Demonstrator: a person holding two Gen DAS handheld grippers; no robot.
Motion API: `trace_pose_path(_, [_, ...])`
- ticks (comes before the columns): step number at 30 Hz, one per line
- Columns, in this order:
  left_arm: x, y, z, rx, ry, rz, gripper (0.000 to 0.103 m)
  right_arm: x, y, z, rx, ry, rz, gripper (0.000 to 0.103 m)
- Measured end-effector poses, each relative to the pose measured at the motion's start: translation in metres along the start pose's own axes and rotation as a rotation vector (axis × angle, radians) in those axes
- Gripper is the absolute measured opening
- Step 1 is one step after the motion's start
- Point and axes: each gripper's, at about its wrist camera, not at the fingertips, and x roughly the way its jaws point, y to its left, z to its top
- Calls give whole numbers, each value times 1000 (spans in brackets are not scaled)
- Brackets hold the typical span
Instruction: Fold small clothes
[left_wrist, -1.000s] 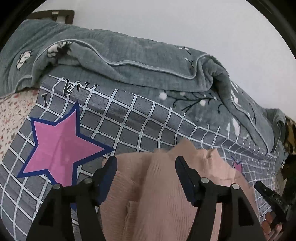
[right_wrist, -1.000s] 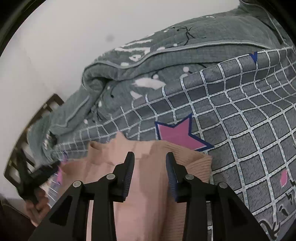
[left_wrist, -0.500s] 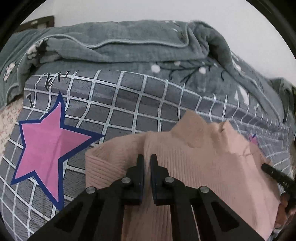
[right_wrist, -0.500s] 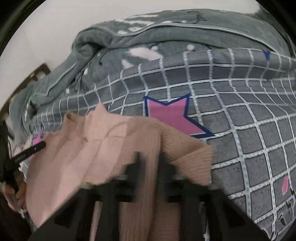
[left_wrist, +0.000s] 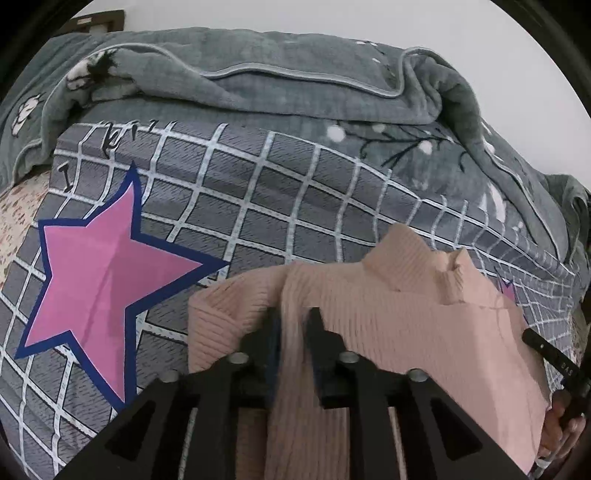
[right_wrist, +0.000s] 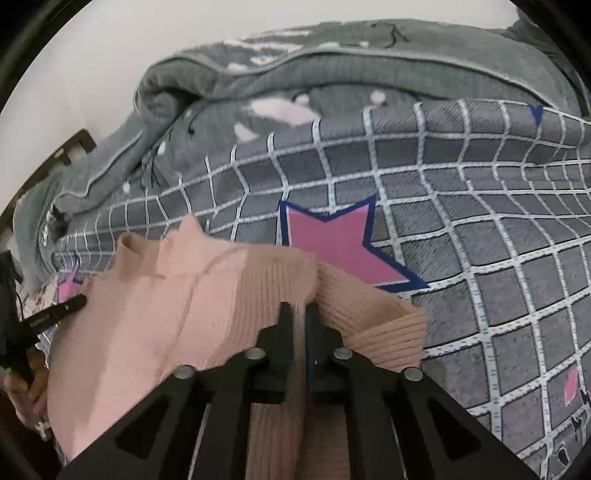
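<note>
Lying bunched, pink ribbed sweater (left_wrist: 406, 321) has raised collar.

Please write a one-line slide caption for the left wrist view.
Left gripper, jaws opening with ribbed fabric between them, at a pink knit sweater on a grid-patterned bedspread.

We saw a grey bedsheet (left_wrist: 280, 192) with a white grid spread over the bed, printed with a big pink star (left_wrist: 99, 277) edged in dark blue. In the right wrist view another such star (right_wrist: 340, 243) showed on the same sheet, and a small pink mark (right_wrist: 570, 386) lay near the right edge. Black lettering (left_wrist: 110, 147) ran along the sheet's far left corner. Behind it a grey-green quilt (left_wrist: 295, 74) lay bunched, with pale piping and white flowers on dark twigs. A white wall (left_wrist: 332, 18) rose beyond. Dark wooden furniture (right_wrist: 70, 147) stood at the left, and a speckled cloth (left_wrist: 18, 206) showed beside the sheet.
</note>
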Motion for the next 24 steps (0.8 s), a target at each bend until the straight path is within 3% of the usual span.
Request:
trace_pose_path(2, [-8,-3,-2,17,-20,0,40,-11,-1,-1,-1,-10,12,15])
trace_pose_path(3, [-15,-5,-3,30,-35,5,54,-18,-1,-1,-7,-20,11,20])
trace_pose_path(5, [-28,-8,-6,51,-66,3,66,-40,2,-3,-25,-56,-3,31])
trace_pose_path(9, [-57,-2,-21,46,-85,23,67,-82,9,-11,-75,-96,-19,48])
trace_pose_path(16, [-94,26,-76,-13,-39,-35,67,-122,10,-79,-94,-31,35,50])
trace_pose_path(19, [-107,34,-101,-22,-16,-55,67,-121,9,-104,-67,27,53,50])
trace_pose_path(24, [-105,41,-127,-46,27,-84,67,-118,1,-133,-7,52,57,50])
